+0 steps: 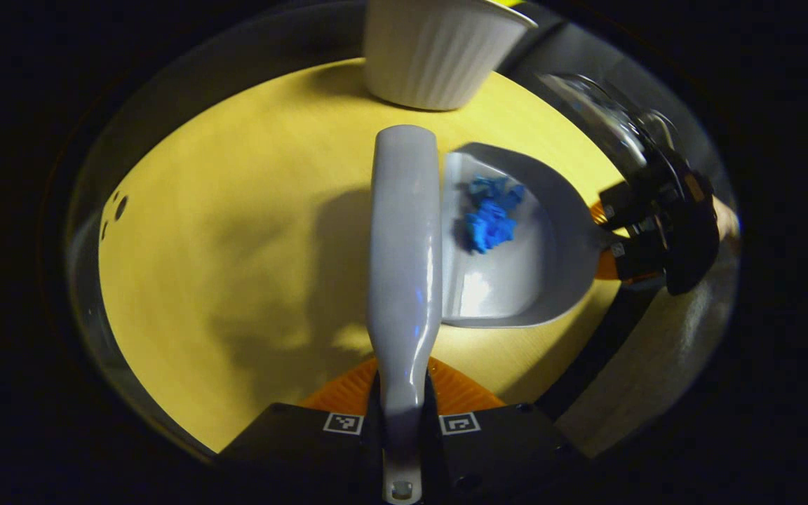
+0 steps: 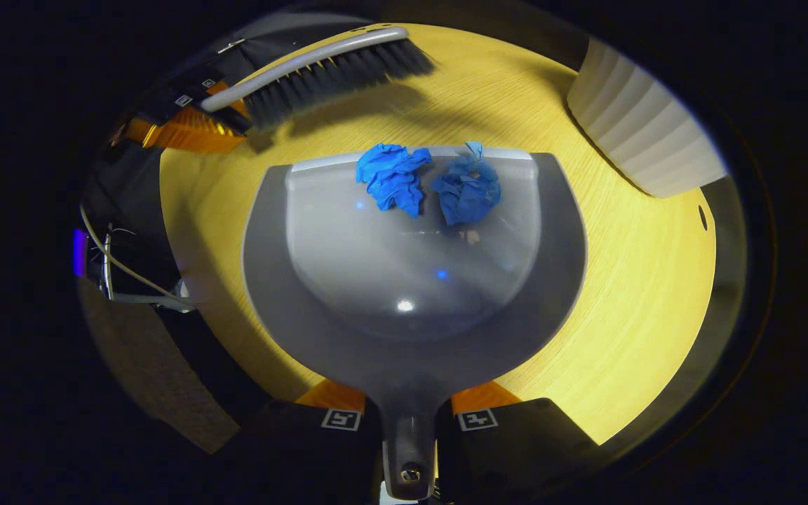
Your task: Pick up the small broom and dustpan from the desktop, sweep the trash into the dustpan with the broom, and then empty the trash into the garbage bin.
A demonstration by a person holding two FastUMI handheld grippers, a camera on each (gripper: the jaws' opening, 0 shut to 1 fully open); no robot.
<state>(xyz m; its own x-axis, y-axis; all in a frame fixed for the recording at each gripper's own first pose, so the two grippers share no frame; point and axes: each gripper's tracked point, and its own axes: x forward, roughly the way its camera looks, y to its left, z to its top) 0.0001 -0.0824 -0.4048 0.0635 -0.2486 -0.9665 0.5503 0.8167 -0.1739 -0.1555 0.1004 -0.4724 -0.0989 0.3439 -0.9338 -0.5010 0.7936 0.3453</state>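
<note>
My left gripper [image 1: 404,428] is shut on the handle of the grey small broom [image 1: 405,252], which points forward over the yellow desktop [image 1: 236,231]. To the broom's right lies the grey dustpan [image 1: 509,280] with blue crumpled trash [image 1: 492,214] inside. In the right gripper view my right gripper [image 2: 409,428] is shut on the dustpan's handle [image 2: 409,435]. Two blue paper wads [image 2: 393,175] [image 2: 470,188] rest just inside the dustpan's front lip. The broom [image 2: 320,70], bristles down, hovers beyond the lip, held by the left gripper [image 2: 186,105]. The right gripper [image 1: 649,231] shows at the dustpan's far side.
A white ribbed garbage bin [image 1: 435,49] stands at the desktop's far edge, also the garbage bin [image 2: 646,133] at the upper right in the right gripper view. Small holes [image 1: 120,207] mark the desktop's left side. A dark floor lies beyond the desk edge.
</note>
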